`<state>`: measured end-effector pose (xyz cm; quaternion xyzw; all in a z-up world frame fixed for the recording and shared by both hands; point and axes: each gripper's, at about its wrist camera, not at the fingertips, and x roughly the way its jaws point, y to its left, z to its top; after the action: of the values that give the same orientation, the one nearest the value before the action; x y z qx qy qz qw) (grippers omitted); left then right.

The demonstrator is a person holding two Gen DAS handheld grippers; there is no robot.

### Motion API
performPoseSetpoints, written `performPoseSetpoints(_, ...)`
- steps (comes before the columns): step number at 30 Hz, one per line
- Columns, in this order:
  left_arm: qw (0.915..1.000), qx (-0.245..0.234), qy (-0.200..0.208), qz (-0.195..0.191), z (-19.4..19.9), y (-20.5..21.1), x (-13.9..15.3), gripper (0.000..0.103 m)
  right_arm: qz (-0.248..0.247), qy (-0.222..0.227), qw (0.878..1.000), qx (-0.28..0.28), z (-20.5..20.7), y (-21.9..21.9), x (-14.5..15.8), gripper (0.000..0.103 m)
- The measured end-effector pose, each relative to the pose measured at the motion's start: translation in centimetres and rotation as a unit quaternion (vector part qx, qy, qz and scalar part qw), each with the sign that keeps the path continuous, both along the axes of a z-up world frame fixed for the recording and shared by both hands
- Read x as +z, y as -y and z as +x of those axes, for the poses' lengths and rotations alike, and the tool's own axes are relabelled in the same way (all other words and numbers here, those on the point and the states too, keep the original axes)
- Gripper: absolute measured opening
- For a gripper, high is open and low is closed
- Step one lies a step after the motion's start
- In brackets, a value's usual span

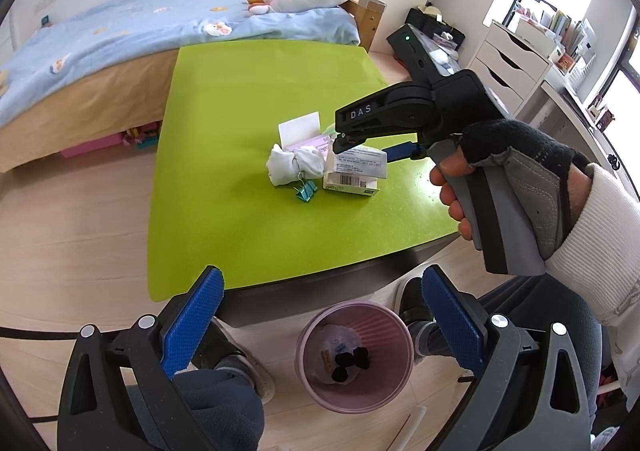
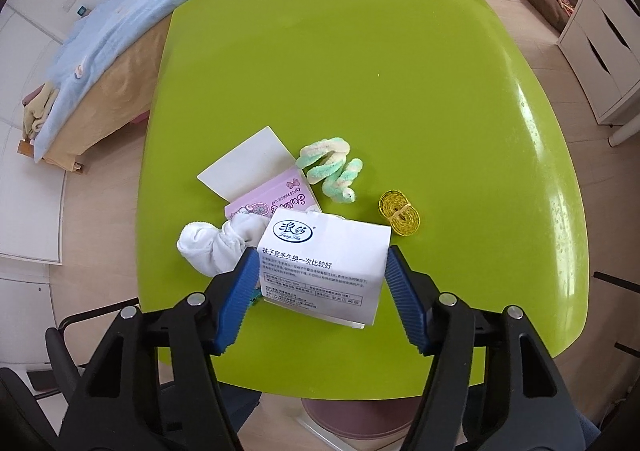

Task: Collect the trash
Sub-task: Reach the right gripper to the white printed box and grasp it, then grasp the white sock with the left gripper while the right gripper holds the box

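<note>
Right hand-held gripper clamps white box above tabletop for bin; left hand-held gripper wide, waiting w/ nothing.

White paper card is showing a "浪莎 LangSha" logo above Chinese print. Pink box is reading "PENCIL CAP". The right gripper is bearing "DAS".

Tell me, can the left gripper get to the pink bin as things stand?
Probably yes: the left gripper hangs open right above the pink bin, and nothing lies between them.
</note>
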<state>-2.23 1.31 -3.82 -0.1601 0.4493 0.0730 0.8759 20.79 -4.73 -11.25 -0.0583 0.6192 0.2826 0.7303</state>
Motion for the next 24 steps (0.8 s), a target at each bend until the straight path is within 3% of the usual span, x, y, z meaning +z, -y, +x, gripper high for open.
performPoseSetpoints(13,0.9999,-0.004,0.001,0.013,3.3,-1.2,0.5,0.095,0.048,0.039,0.998,0.027,-1.1,5.2,4.5,0.064)
performPoseSetpoints(24,0.9995,-0.002,-0.032,-0.002,9.4,-4.1,-0.6,0.095,0.063,0.046,0.996,0.034,-1.7,8.7,5.2,0.064)
